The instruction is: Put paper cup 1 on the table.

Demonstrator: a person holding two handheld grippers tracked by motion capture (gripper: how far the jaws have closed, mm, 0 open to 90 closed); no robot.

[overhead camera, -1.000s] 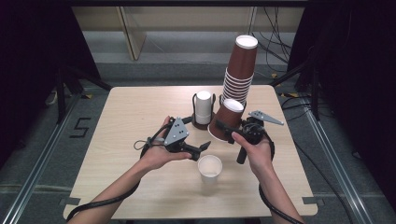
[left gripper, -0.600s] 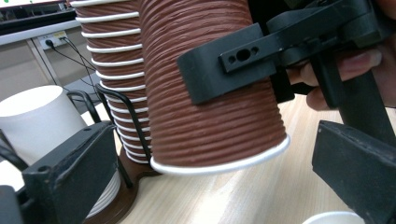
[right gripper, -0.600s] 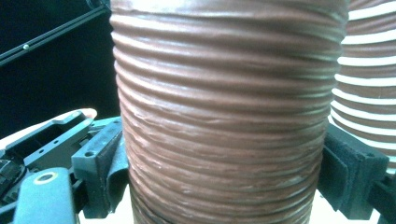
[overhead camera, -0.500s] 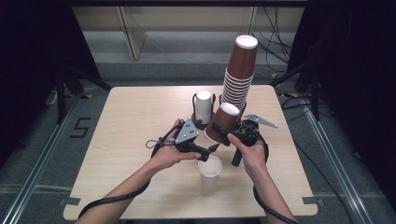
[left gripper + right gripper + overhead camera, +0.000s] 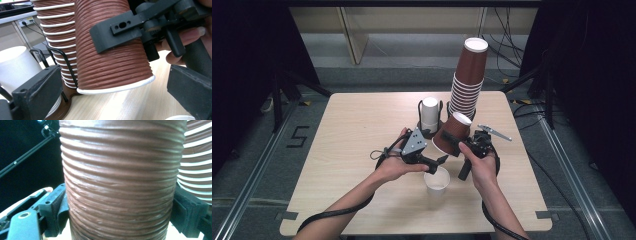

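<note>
Light wooden table (image 5: 362, 130), grey floor (image 5: 257, 150) marked "5", dark curtains (image 5: 242, 60), beige cabinet (image 5: 357, 30) behind

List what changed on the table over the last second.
The left gripper slid right, over the white cup, toward the brown ribbed cup. That cup, tilted and gripped throughout by the right gripper, drifted slightly left. The brown cup stack and white stack stayed put.

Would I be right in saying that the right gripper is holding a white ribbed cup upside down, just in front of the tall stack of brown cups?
Not quite: the cup in the right gripper is brown, not white. The high view shows it tilted, base up, before the tall stack of brown cups, and the right gripper view shows its brown ribbed wall between the jaws.
</note>
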